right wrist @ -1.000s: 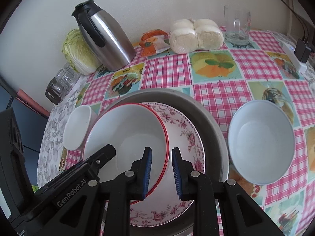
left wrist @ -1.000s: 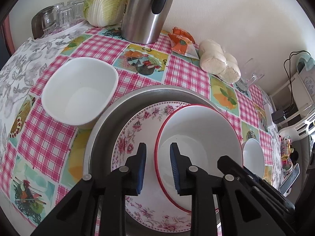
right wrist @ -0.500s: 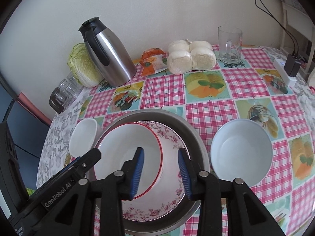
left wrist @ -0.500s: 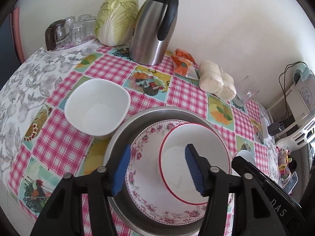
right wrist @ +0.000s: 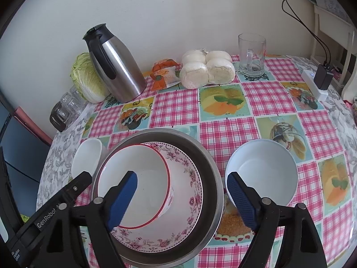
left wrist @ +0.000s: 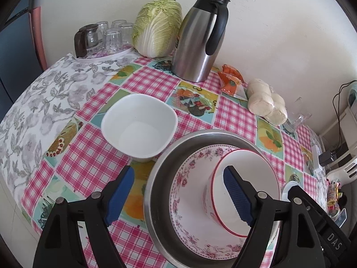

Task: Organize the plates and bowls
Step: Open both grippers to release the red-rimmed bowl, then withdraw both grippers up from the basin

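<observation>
A red-rimmed white bowl (left wrist: 245, 187) (right wrist: 136, 183) sits in a pink floral plate (left wrist: 189, 198) (right wrist: 187, 178), which lies in a steel basin (left wrist: 156, 189) (right wrist: 209, 169). A white squarish bowl (left wrist: 139, 125) (right wrist: 86, 158) stands left of the basin. A pale round bowl (right wrist: 261, 172) stands right of it. My left gripper (left wrist: 178, 194) is open and empty above the basin's left side. My right gripper (right wrist: 181, 197) is open and empty above the basin's right side.
A steel thermos (left wrist: 198, 38) (right wrist: 116, 64), a cabbage (left wrist: 157, 26), a tray of glasses (left wrist: 104, 38), a snack packet (right wrist: 165, 73), bagged buns (right wrist: 207, 69) and a glass mug (right wrist: 251, 54) line the back by the wall. A power strip (right wrist: 314, 82) lies far right.
Both grippers have opened wide, let go of the red-rimmed bowl's rim and pulled up and back from the basin. The bowl stays in the floral plate.
</observation>
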`<action>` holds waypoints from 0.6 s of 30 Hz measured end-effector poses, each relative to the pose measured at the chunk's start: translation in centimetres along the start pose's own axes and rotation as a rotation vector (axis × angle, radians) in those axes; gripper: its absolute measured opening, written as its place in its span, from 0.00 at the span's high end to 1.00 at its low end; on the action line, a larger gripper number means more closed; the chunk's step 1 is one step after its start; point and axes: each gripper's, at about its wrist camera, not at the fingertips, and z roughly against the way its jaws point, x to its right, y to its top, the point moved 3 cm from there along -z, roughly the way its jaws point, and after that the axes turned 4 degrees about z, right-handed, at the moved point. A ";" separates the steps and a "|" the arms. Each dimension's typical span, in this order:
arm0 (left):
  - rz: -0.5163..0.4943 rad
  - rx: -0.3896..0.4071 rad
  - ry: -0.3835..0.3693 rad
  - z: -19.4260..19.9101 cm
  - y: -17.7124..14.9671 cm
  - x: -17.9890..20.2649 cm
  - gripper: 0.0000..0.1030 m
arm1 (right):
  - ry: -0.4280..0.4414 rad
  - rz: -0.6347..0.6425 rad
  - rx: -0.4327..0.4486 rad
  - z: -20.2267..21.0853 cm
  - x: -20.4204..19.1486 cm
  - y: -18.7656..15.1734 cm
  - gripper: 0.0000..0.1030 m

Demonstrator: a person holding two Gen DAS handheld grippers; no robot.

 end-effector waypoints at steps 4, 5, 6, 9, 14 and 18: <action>0.000 0.022 0.033 0.1 0.2 -0.4 0.09 | -0.005 0.009 0.005 0.0 0.0 0.0 0.07; 0.001 0.026 0.039 0.1 0.2 -0.6 0.08 | -0.005 0.011 0.007 0.1 -0.1 0.0 0.04; 0.004 0.029 0.042 0.2 0.3 -0.7 0.08 | -0.004 0.012 0.009 0.1 -0.1 0.0 0.03; 0.014 0.041 0.054 0.2 0.4 -1.2 0.08 | -0.004 0.017 0.013 0.1 -0.2 -0.1 0.02; 0.021 0.048 0.087 0.2 0.6 -1.9 0.01 | -0.010 0.029 0.013 0.0 -0.3 -0.2 0.00; 0.031 0.063 0.109 0.4 0.9 -2.7 0.01 | -0.014 0.036 0.015 0.0 -0.4 -0.2 0.00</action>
